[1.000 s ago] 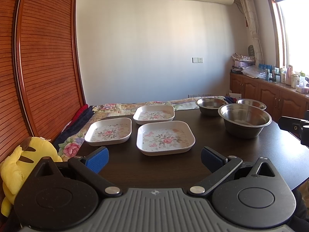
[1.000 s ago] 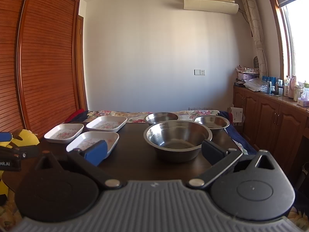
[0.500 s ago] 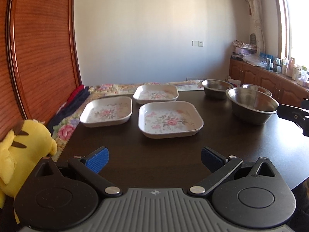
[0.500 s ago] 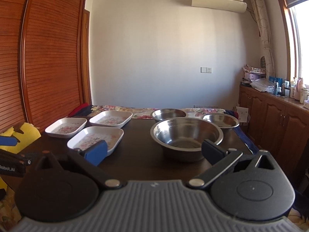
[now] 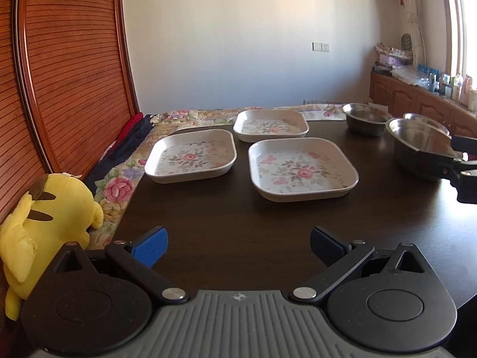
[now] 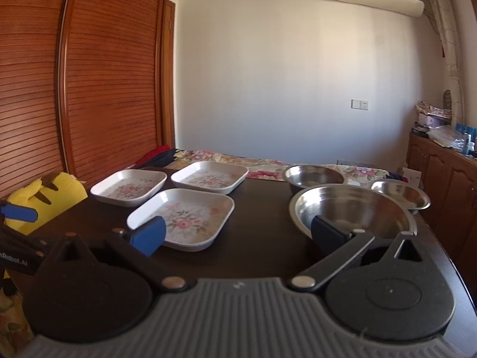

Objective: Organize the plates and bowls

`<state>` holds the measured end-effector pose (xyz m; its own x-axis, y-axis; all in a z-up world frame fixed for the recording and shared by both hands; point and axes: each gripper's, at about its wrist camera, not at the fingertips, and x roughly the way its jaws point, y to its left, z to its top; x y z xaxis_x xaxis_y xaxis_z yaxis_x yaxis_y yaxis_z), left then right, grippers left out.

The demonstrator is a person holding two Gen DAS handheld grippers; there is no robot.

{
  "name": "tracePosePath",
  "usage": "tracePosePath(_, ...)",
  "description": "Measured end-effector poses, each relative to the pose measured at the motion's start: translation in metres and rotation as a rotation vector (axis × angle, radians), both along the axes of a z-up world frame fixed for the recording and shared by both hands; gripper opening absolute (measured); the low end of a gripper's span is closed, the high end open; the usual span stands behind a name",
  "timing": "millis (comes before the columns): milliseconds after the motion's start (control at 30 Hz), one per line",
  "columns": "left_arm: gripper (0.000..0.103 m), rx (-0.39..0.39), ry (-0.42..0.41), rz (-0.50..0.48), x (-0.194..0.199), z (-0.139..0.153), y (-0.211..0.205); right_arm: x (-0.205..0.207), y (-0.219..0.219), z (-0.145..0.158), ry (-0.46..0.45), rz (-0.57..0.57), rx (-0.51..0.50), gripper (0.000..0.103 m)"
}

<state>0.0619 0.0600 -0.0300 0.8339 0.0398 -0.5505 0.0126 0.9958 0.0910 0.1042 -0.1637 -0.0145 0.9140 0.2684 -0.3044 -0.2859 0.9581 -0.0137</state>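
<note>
3 floral sq plates (image 5: 302,169) clustered; 3 steel bowls (image 6: 353,212) beside, all upright.

Dark wooden surface (image 5: 226,226) carries three floral square plates (image 5: 302,171) ahead-left of the right claw (image 6: 237,232); three steel bowls (image 6: 353,210) ahead-right, none stacked.

A yellow plush toy (image 5: 44,217) sits beside the dark table (image 5: 238,223) (against the floral cloth (image 5: 119,188)).
</note>
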Motion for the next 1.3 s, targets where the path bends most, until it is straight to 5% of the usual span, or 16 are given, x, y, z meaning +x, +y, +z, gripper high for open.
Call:
tracePosePath(633, 0.102, -0.044, -0.025, -0.044, 0.059, 0.01, 0.028, 0.06, 0.035, -0.009, 0.114, 0.129, -0.026, 0.103)
tracePosePath(767, 0.095, -0.056, -0.008, -0.07, 0.076, 0.005, 0.028, 0.071, 0.041, -0.015, 0.154, 0.152, -0.026, 0.089)
tracePosePath(1033, 0.077, -0.083, 0.016, -0.134, 0.108, -0.007, 0.019, 0.09, 0.04, -0.024, 0.211, 0.144, -0.011, 0.079)
tracePosePath(1300, 0.048, -0.119, 0.054, -0.168, 0.128, -0.019, 0.012, 0.102, 0.041, -0.031, 0.248, 0.127, -0.012, 0.061)
